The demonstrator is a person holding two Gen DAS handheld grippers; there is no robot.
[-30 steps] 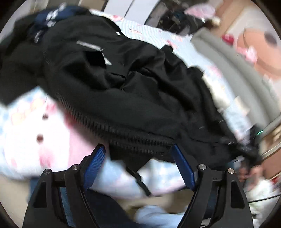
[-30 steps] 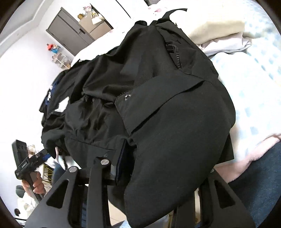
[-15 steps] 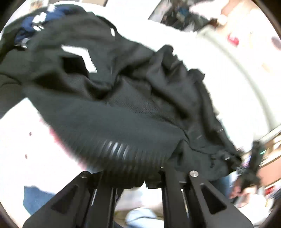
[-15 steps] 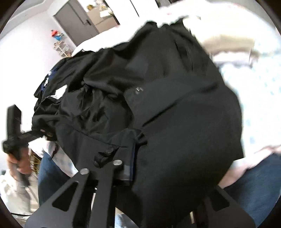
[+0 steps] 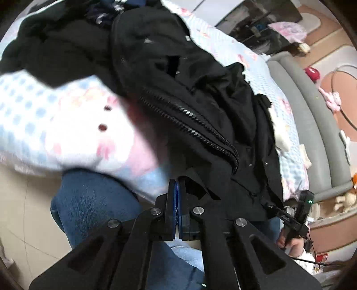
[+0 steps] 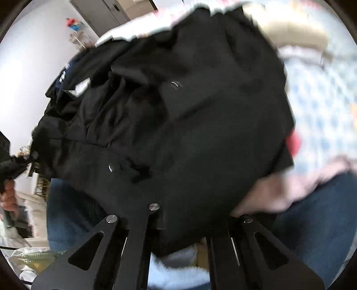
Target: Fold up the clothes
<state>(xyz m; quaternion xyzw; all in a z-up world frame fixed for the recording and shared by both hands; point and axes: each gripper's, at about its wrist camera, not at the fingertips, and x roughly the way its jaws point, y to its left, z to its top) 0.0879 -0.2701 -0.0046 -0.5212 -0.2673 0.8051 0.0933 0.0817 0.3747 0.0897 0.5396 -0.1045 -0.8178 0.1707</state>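
Note:
A black zip-up jacket point(image 5: 200, 89) lies crumpled across the blue-and-pink bedding point(image 5: 44, 116). My left gripper point(image 5: 177, 181) is shut at the bed's near edge, blue pads pressed flat together. A thin flap of the jacket's hem meets its tips. In the right wrist view the jacket point(image 6: 189, 111) fills the frame, and its left corner is drawn to a point at the left gripper point(image 6: 22, 164). My right gripper point(image 6: 178, 223) is shut on a bunch of jacket fabric that drapes over and hides its pads. In the left wrist view, it pinches the jacket's lower corner point(image 5: 274, 208).
A person's jeans-clad legs point(image 5: 89, 205) stand against the bed's edge below both grippers. A dark navy garment point(image 5: 107, 11) lies beyond the jacket. Folded pale clothes point(image 6: 296, 33) sit at the far right. A grey padded bed frame point(image 5: 312, 122) runs along the far side.
The left jaws, wide open around the ribbed hem a second ago, have shut, and that hand has drawn back and up. The right jaws narrowed onto the fabric, and the jacket slid nearer.

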